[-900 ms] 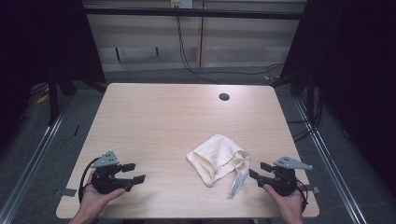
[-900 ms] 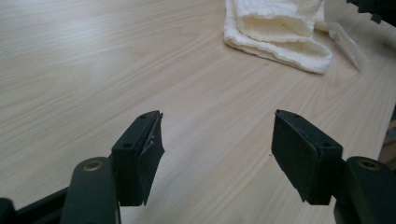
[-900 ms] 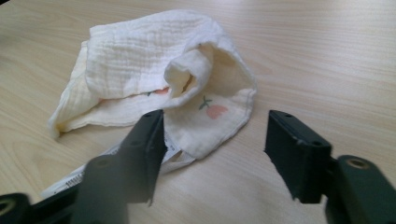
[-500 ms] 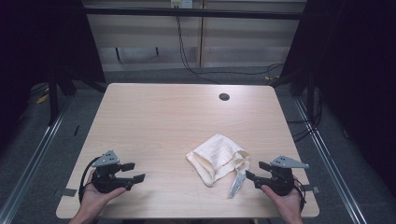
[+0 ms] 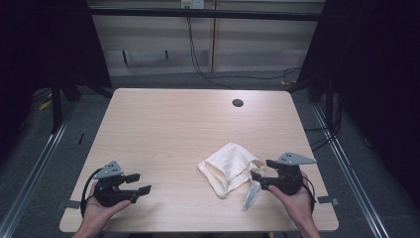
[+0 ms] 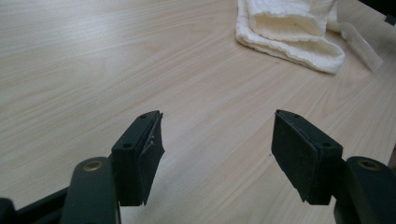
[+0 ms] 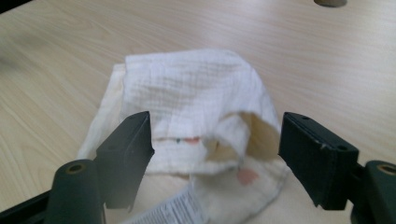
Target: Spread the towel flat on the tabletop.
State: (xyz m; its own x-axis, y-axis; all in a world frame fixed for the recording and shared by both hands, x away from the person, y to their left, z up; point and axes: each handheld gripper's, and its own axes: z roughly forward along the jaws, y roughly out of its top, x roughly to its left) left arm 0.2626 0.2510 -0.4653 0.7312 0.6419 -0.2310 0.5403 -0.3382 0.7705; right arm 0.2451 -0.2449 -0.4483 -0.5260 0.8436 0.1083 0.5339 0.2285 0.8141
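The cream cloth (image 5: pixel 230 167) lies crumpled in a loose heap on the bench (image 5: pixel 188 129), toward its near right part, well short of the round hole (image 5: pixel 237 103) near the far edge. It is folded over itself unevenly, one flap lifted to show a hollow underneath, and a white care label (image 5: pixel 251 196) trails out from its near side toward the person. Seen through the right gripper view, the cloth (image 7: pixel 196 107) shows faint pink spots near its hem, and the printed label (image 7: pixel 180 207) runs out just below the jaws.

Just beside the cloth, on its right, sits the right tool (image 5: pixel 257 177). Its jaws stand wide and released, straddling the near edge of the fabric without pressing on it, so nothing is gripped yet. The right hand (image 5: pixel 297 198) holds it low over the bench.

Well apart from the cloth, on its left, the left tool (image 5: pixel 141 183) rests in the left hand (image 5: pixel 99 210); its jaws are also spread and empty, with bare wood between them, and the cloth (image 6: pixel 289 32) lies some way off ahead.

As a judgement, the work on the cloth is barely begun: it is neither spread flat nor neatly folded, and no corner is taken. A first grasp at the near edge looks like the step in hand, with all the smoothing or folding left.
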